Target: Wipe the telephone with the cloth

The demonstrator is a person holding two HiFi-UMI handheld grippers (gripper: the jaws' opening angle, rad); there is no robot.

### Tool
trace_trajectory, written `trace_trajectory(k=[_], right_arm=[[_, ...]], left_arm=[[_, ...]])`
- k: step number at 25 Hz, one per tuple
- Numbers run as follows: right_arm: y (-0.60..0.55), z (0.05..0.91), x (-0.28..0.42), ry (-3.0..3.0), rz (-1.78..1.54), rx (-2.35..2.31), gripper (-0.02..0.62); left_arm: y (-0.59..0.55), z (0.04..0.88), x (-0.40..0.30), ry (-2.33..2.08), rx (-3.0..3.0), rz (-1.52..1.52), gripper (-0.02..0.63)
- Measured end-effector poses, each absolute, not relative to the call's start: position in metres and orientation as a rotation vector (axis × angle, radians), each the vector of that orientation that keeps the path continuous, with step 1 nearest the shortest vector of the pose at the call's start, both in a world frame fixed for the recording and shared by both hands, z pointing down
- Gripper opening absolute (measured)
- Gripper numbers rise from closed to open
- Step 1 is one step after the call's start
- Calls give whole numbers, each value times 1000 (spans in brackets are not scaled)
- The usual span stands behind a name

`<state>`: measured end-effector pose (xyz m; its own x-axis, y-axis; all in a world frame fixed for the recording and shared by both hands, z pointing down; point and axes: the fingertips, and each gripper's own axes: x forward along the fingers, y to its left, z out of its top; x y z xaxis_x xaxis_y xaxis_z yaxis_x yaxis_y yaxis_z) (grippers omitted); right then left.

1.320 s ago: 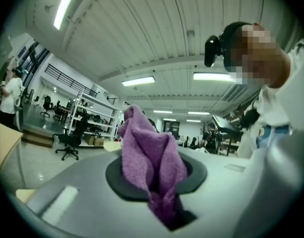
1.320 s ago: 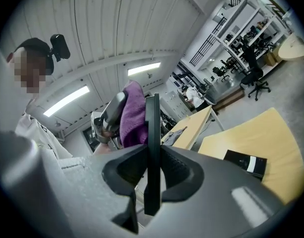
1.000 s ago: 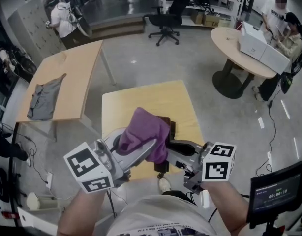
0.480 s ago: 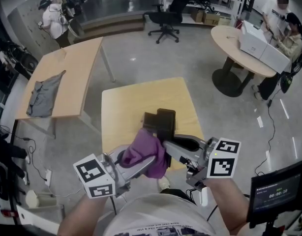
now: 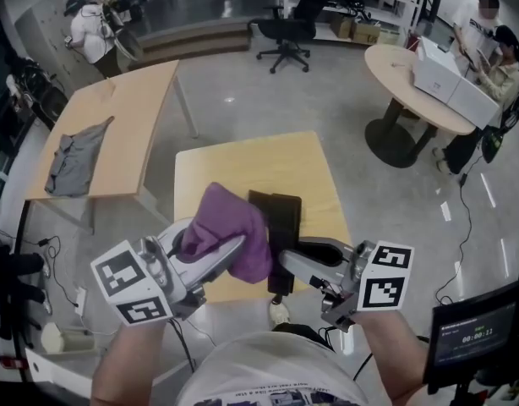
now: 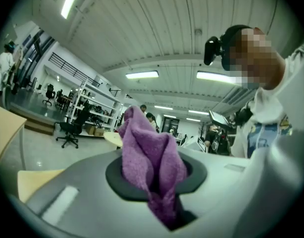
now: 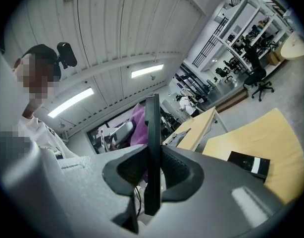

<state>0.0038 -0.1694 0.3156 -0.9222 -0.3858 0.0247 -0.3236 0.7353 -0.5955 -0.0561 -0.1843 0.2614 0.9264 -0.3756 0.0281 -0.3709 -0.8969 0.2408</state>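
telephone (image 5: 284,227): thin black slab, held off the surface above the near edge of the light wood table (image 5: 243,163), roughly upright. in the right gripper view it shows edge-on (image 7: 152,133), running straight up between the jaws.
right gripper (image 5: 291,259): jaws partly closed, pads clamped on the telephone's two flat faces, nothing else between them.
purple cloth (image 5: 227,225): bunched up and pinched in the left gripper (image 5: 219,259). in the left gripper view the jaws are pressed together on a fold of it (image 6: 153,168), and the rest stands up in a loose lump above them.
cloth vs telephone: in the head view the cloth sits right against the telephone's left face; actual contact cannot be confirmed.
also on the table: a flat black object (image 5: 259,203) lying near the near edge, beyond the held telephone, apart from both grippers.
surroundings: a longer wooden desk (image 5: 141,117) to the left carries a grey garment (image 5: 73,163). a round table (image 5: 403,79) at far right carries white boxes (image 5: 450,83), with people beside it. a black office chair (image 5: 285,32) stands at the far side.
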Motion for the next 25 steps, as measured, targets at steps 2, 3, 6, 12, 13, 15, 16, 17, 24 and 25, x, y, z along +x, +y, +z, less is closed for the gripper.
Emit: trace_trajectory(k=[2, 3, 6, 12, 13, 15, 16, 17, 24, 25], right_arm=[[-166, 316, 1, 2845, -944, -557, 77], [-164, 315, -1, 2852, -943, -544, 77], [-159, 316, -5, 2861, -942, -518, 77], [-165, 314, 1, 2833, -941, -540, 77], [-166, 313, 3, 2830, -939, -546, 77], [-168, 312, 5, 2823, -938, -557, 77], [-169, 311, 7, 2819, -937, -560, 77], [-170, 310, 8, 2817, -935, -563, 77], [-173, 301, 9, 2817, -916, -555, 77], [-173, 299, 8, 2818, -913, -551, 77]], left_arm=[[-198, 246, -59, -597, 2864, -58, 86], [-204, 241, -59, -608, 2871, -69, 86], [-214, 235, -50, -595, 2881, -76, 86], [-202, 262, -32, -517, 2844, -43, 86], [-198, 266, -30, -503, 2839, -33, 86], [-190, 276, -27, -475, 2824, -14, 86], [-185, 282, -26, -463, 2814, -5, 86], [-181, 288, -24, -451, 2804, 5, 86], [-149, 327, -25, -355, 2726, 58, 86], [-145, 332, -26, -336, 2716, 63, 86]])
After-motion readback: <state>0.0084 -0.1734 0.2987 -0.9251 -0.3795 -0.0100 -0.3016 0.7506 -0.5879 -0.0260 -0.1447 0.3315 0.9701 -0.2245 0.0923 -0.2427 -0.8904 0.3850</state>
